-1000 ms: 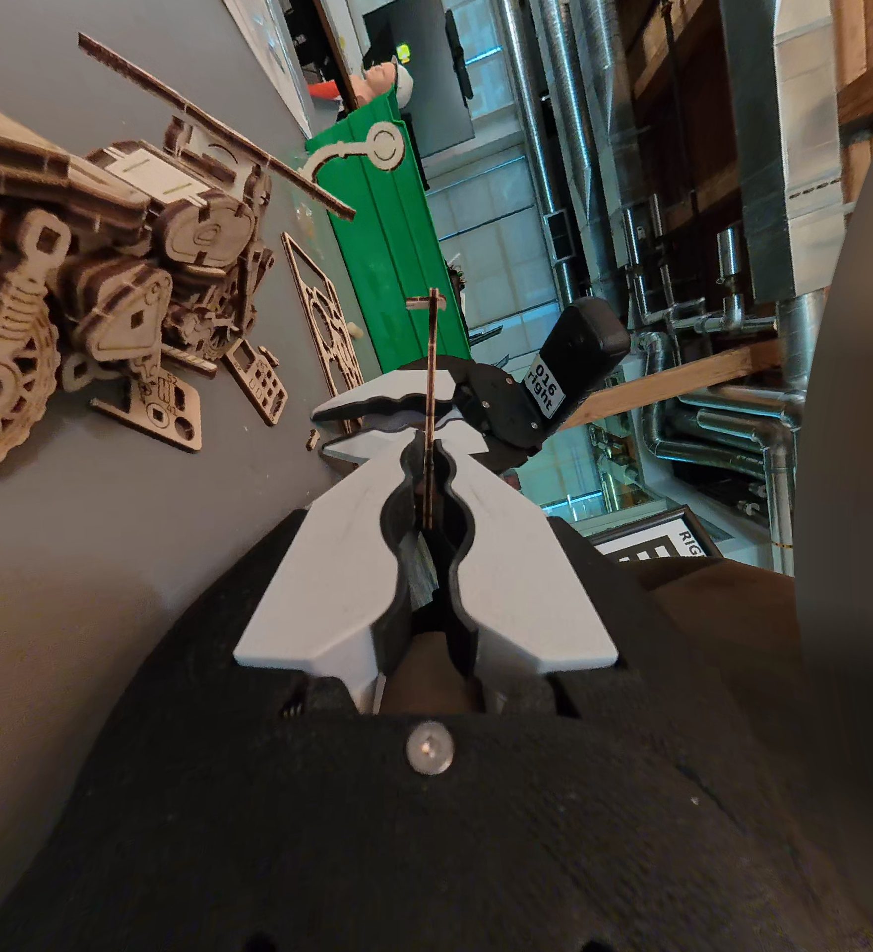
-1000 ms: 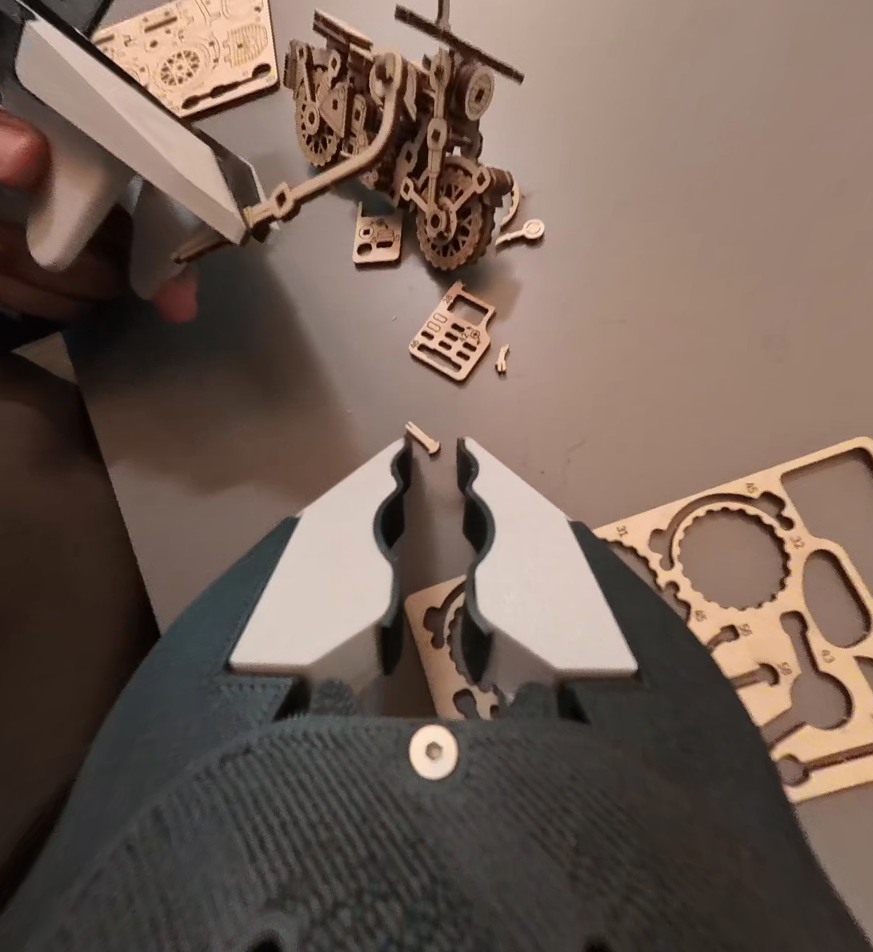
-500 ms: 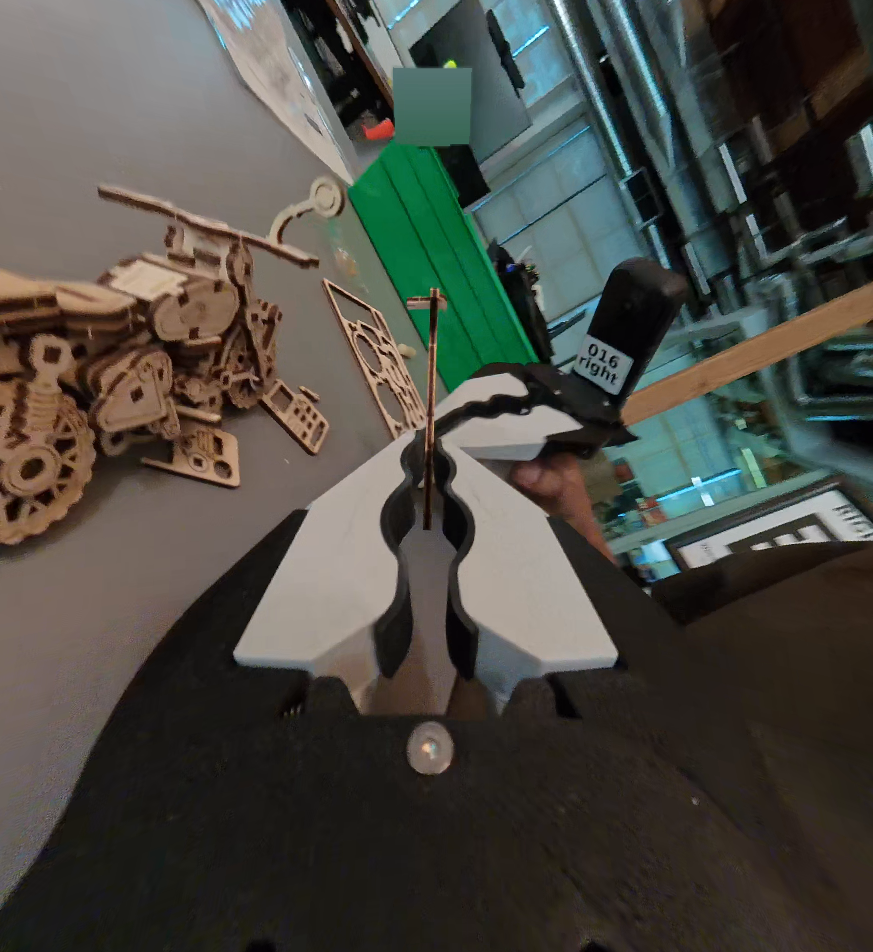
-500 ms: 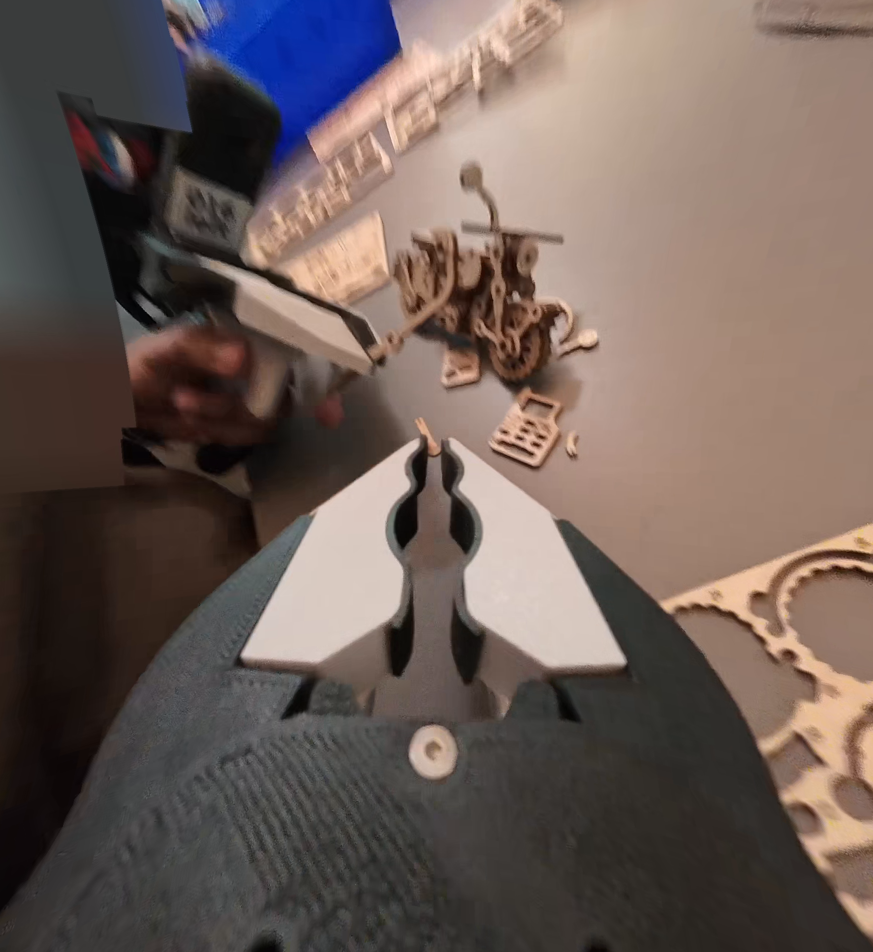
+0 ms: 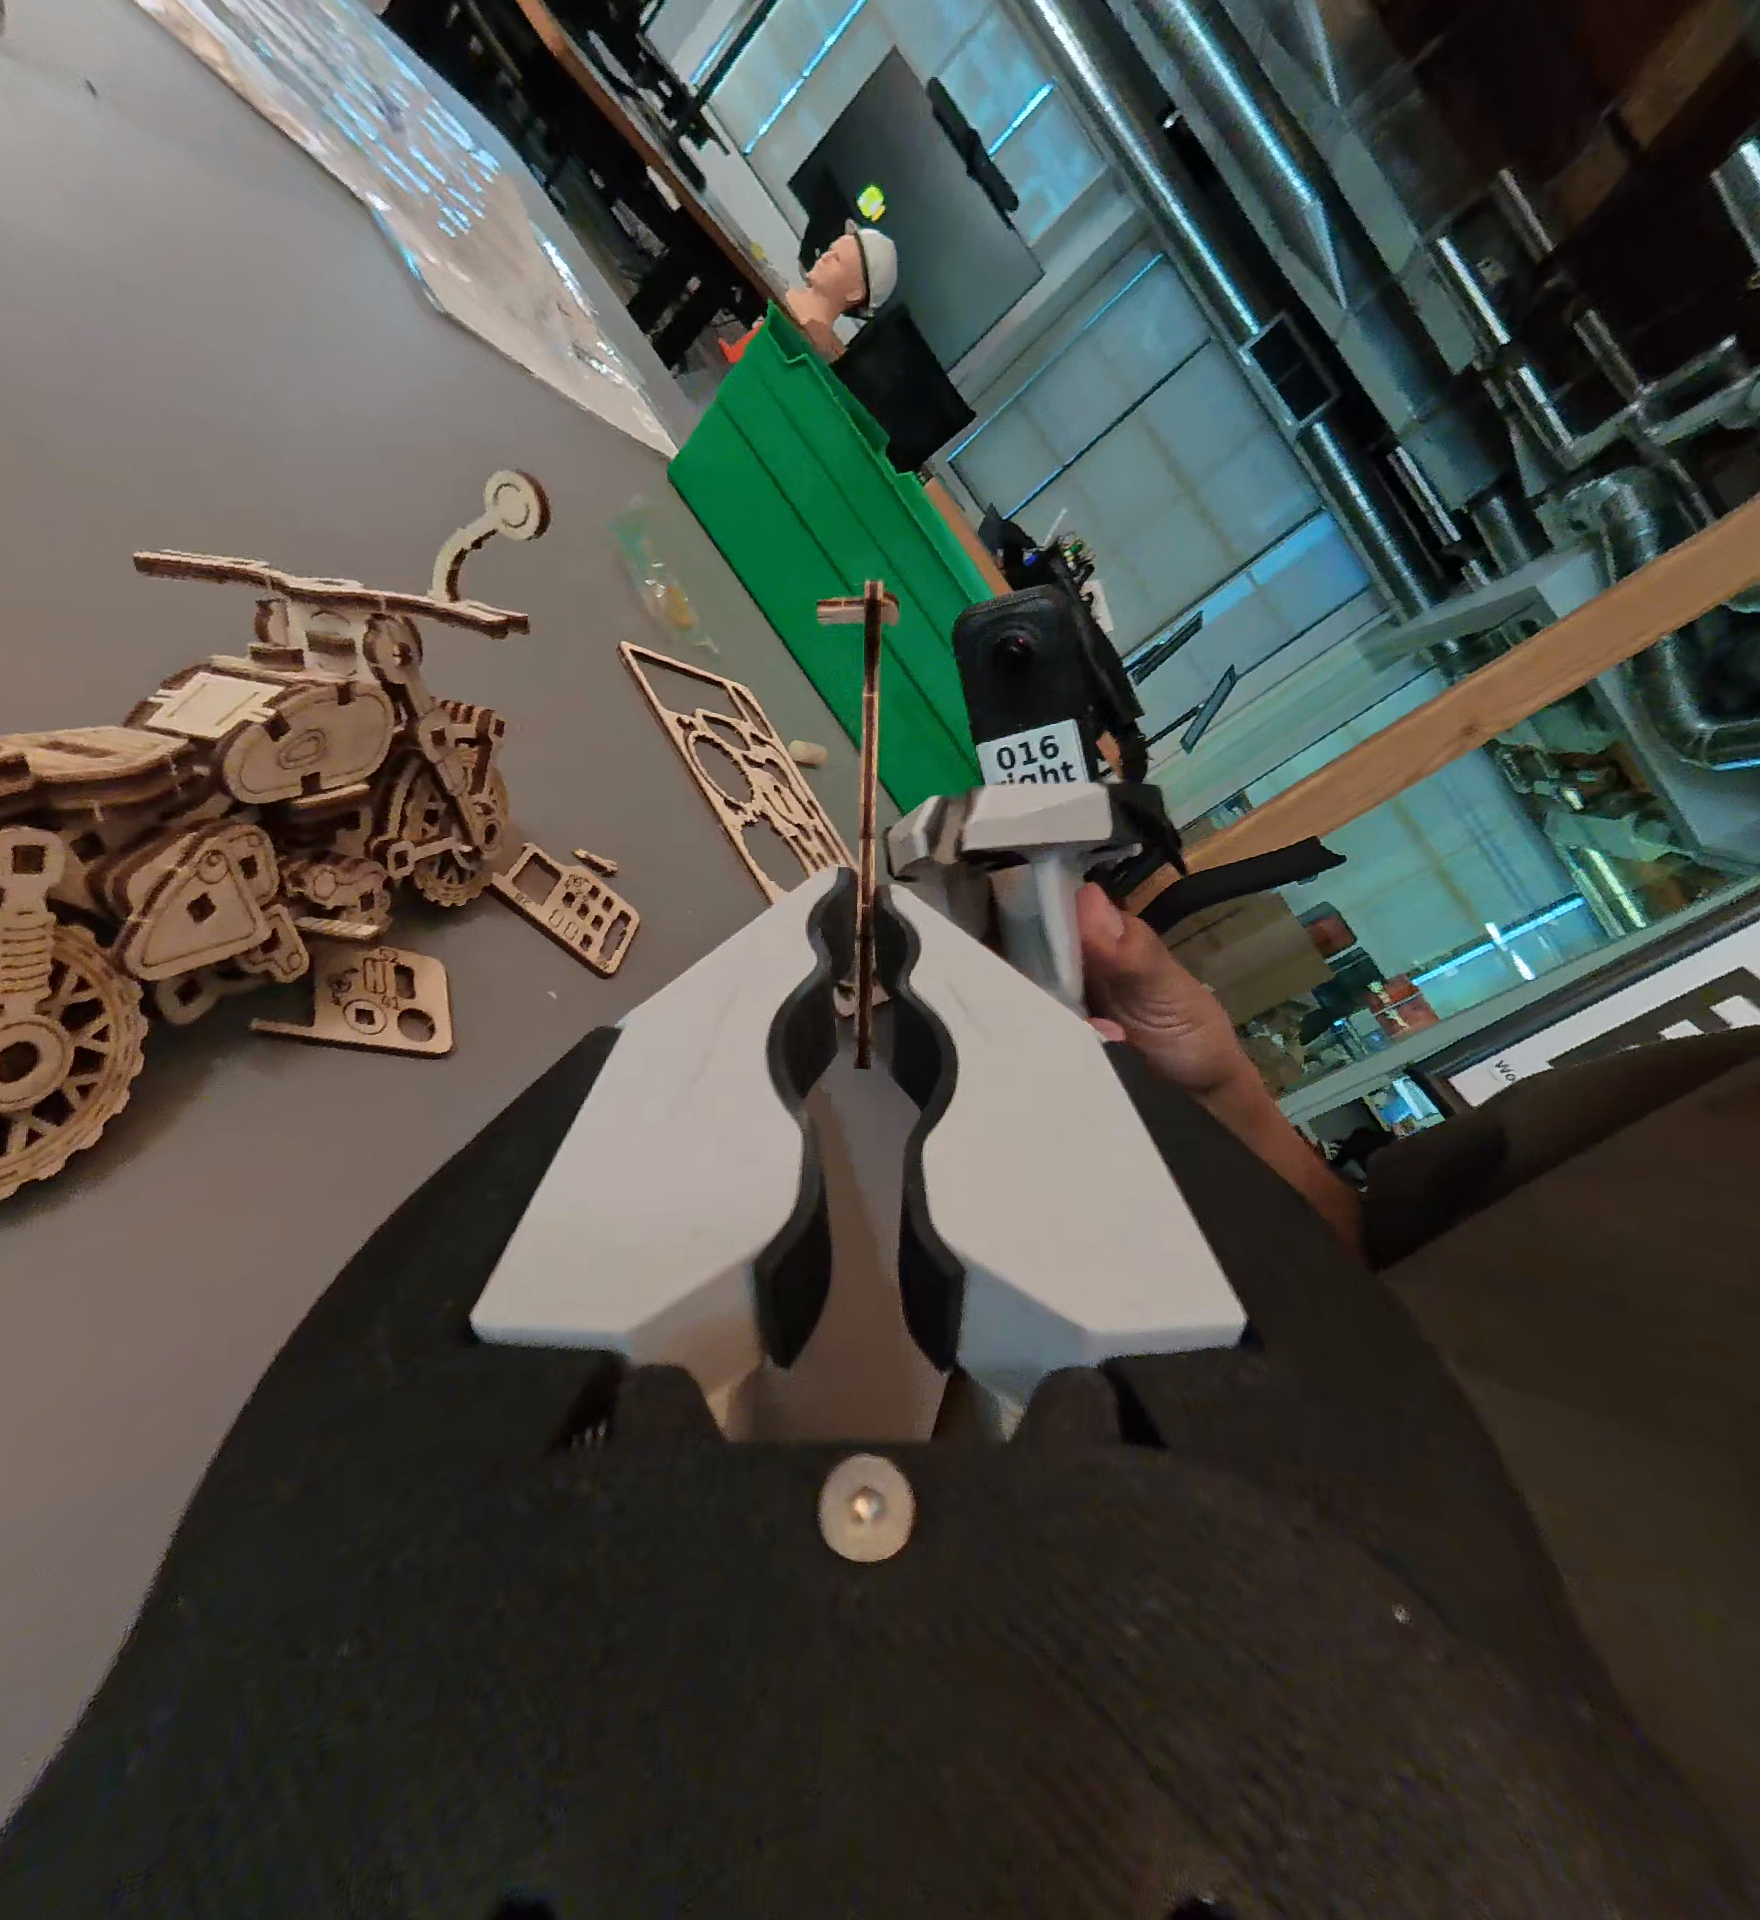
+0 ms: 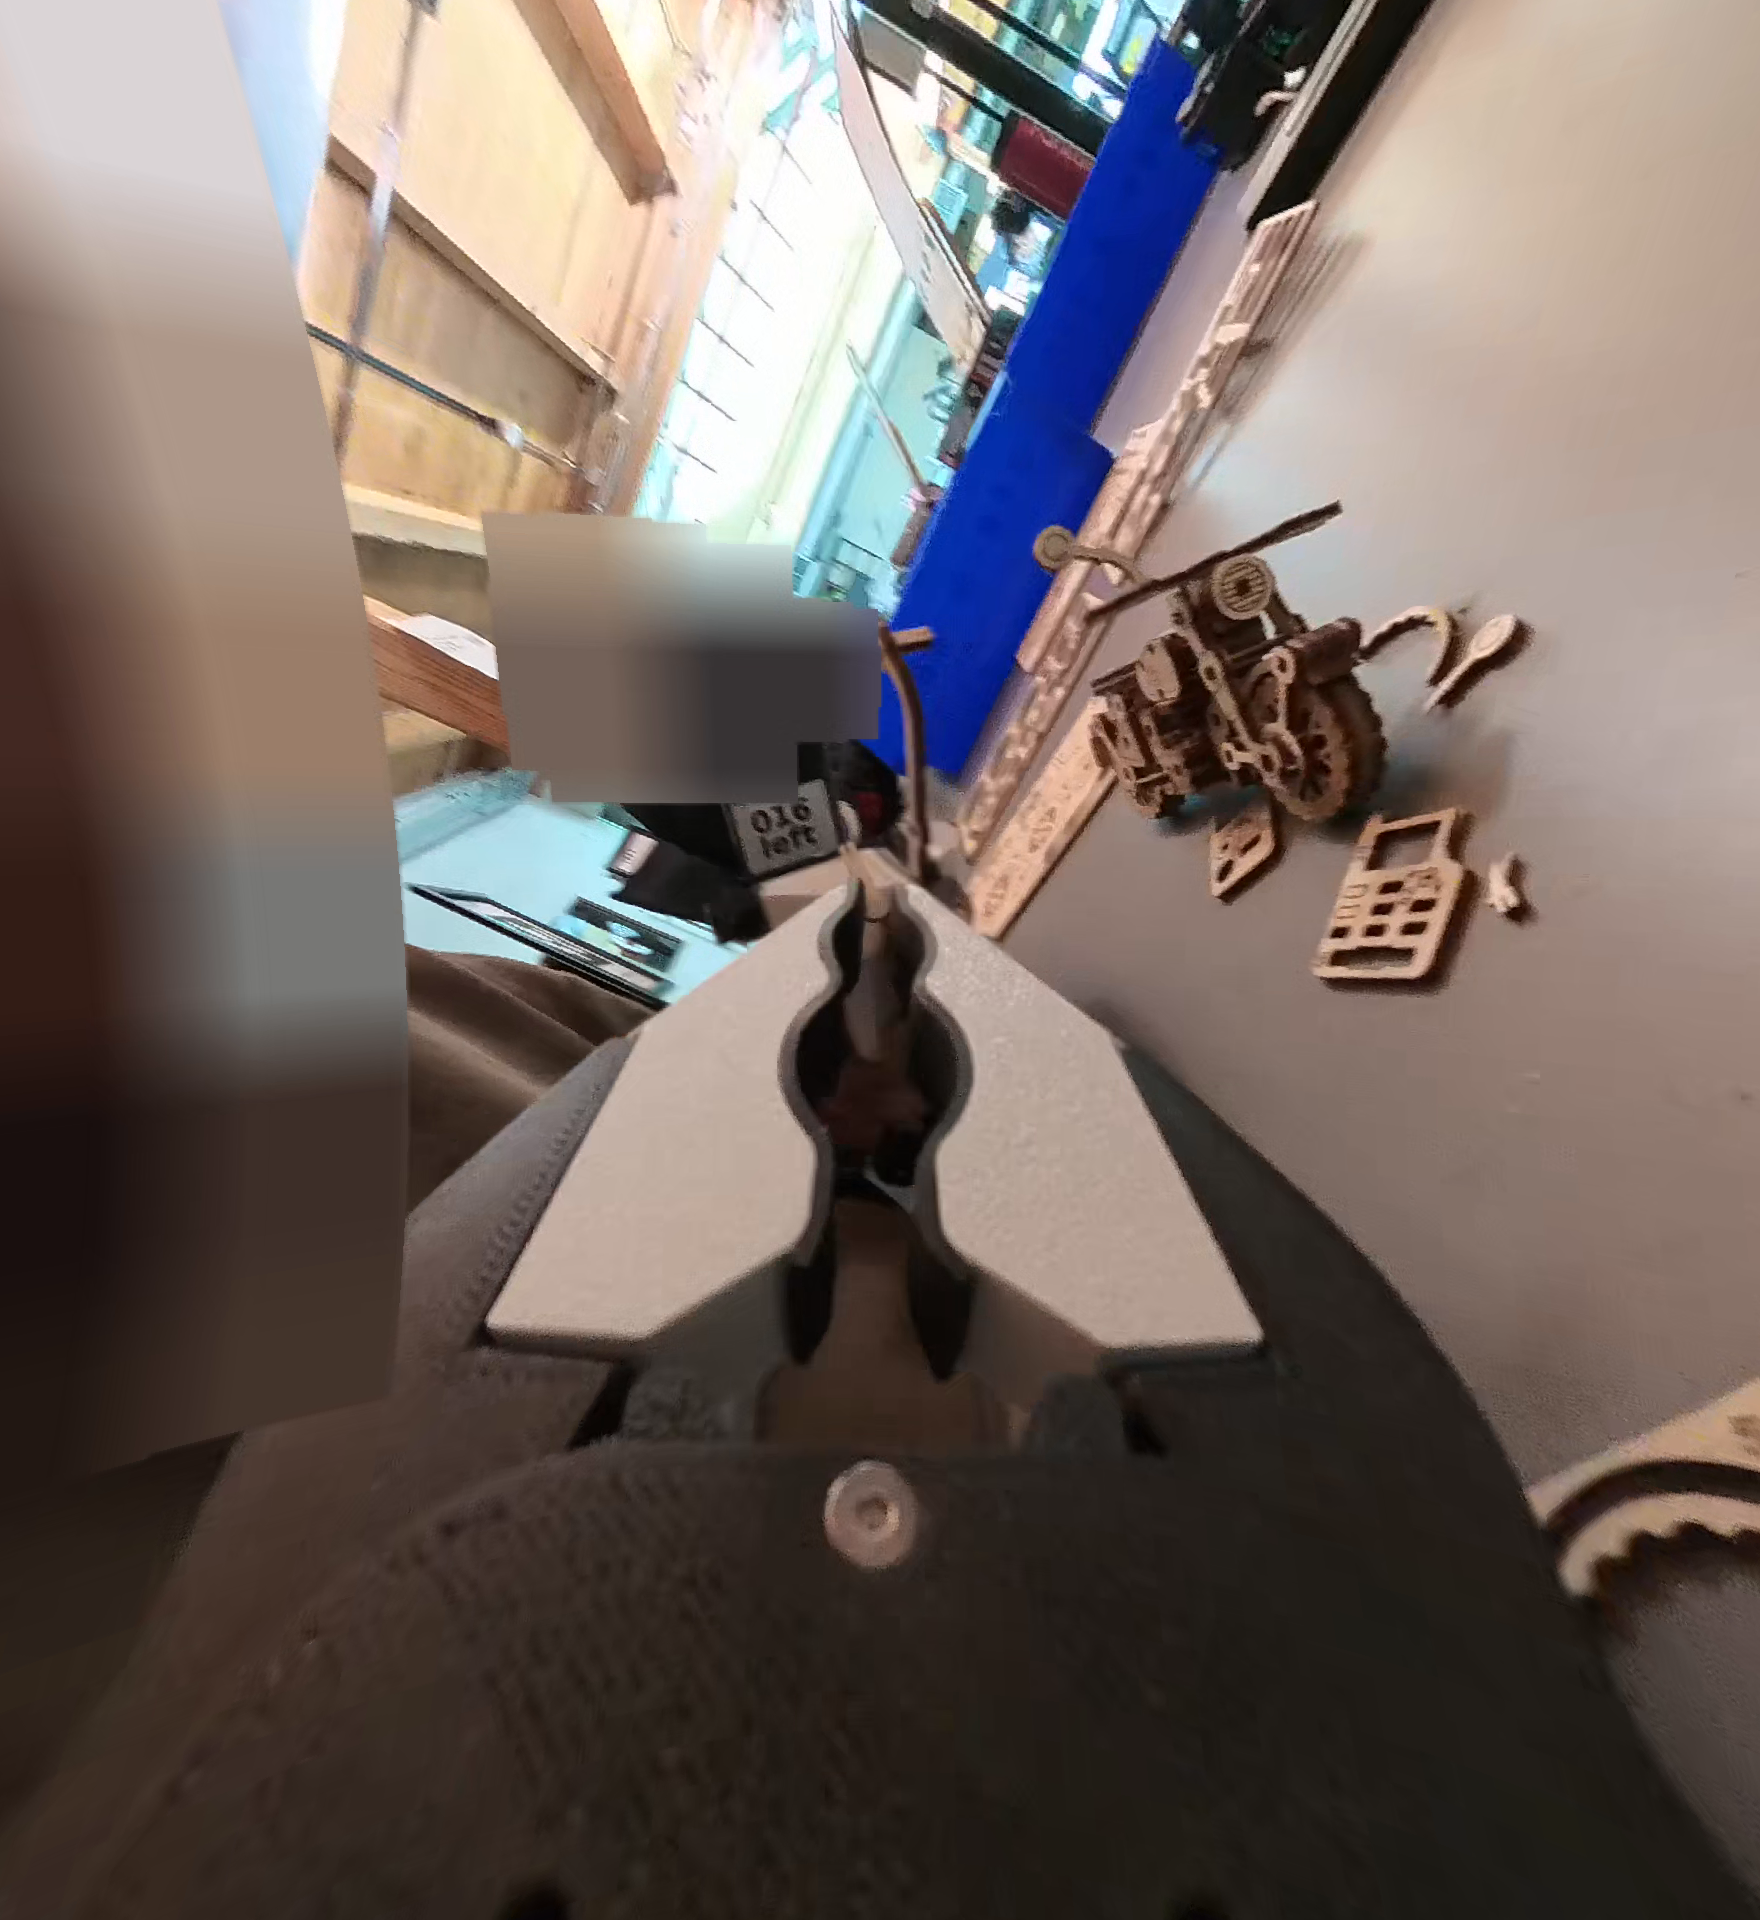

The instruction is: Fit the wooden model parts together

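Observation:
My left gripper (image 5: pixel 863 906) is shut on a thin curved wooden arm (image 5: pixel 865 790), seen edge-on and pointing forward with a small cross piece at its tip. My right gripper (image 6: pixel 871 902) is shut on a small wooden peg (image 6: pixel 865 940) that sticks out past its tips. The two grippers face each other just off the table's near edge. The right gripper shows in the left wrist view (image 5: pixel 1021 831) just right of the arm. The wooden arm shows in the right wrist view (image 6: pixel 909 727) just beyond the peg. The partly built wooden motorcycle (image 5: pixel 180 831) stands on the grey table (image 5: pixel 180 312).
Loose flat wooden pieces (image 5: pixel 566 909) (image 5: pixel 367 997) lie beside the motorcycle (image 6: pixel 1240 717), and more lie in the right wrist view (image 6: pixel 1390 904). Punched-out part sheets (image 5: pixel 741 769) (image 6: pixel 1707 1475) lie on the table. A green bin (image 5: pixel 824 551) stands at the table's far edge. My left and right fingertips are right by each other.
My right gripper shut on the small peg on the table, lifted it and swung up to face the left gripper. The left gripper kept hold of the wooden arm and tilted a little.

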